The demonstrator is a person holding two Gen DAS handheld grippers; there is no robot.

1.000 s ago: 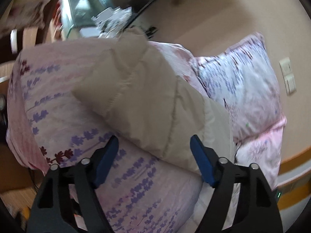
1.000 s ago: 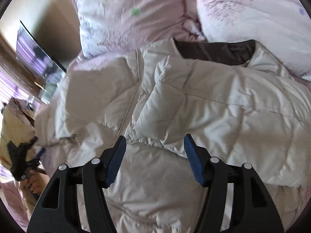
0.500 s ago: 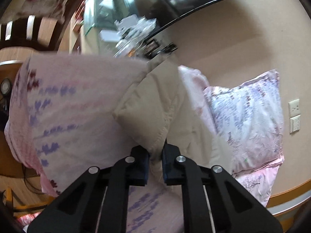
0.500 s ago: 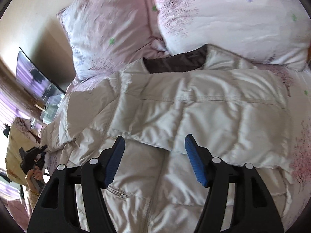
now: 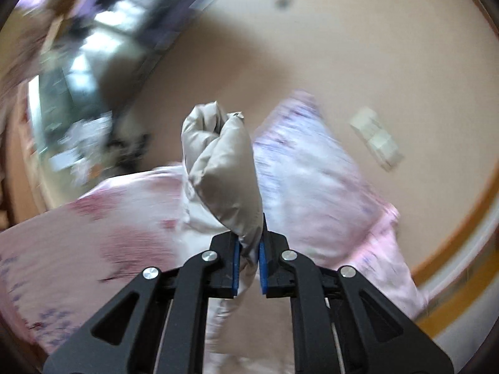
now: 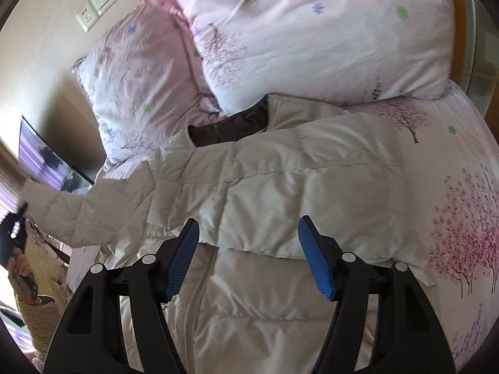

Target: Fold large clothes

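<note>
a bed (image 6: pixel 461 162) is covered by a padded jacket (image 6: pixel 280 187), collar toward the pillows (image 6: pixel 312 37), long axis head to foot. it is judged soft, bulky, light; sleeve ends offer hold. its sleeve (image 5: pixel 221 168) is clamped in the left tool (image 5: pixel 248 261). the right tool (image 6: pixel 246 255) hangs apart above the chest.

Pillows (image 6: pixel 312 37) crowd jacket (image 6: pixel 280 193) collar; bedspread (image 6: pixel 452 187) right of jacket bare.

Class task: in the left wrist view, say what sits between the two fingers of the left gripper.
In the left wrist view, a bunched fold of the cream puffer jacket's sleeve sits pinched between the blue-padded fingers of the left gripper.
</note>
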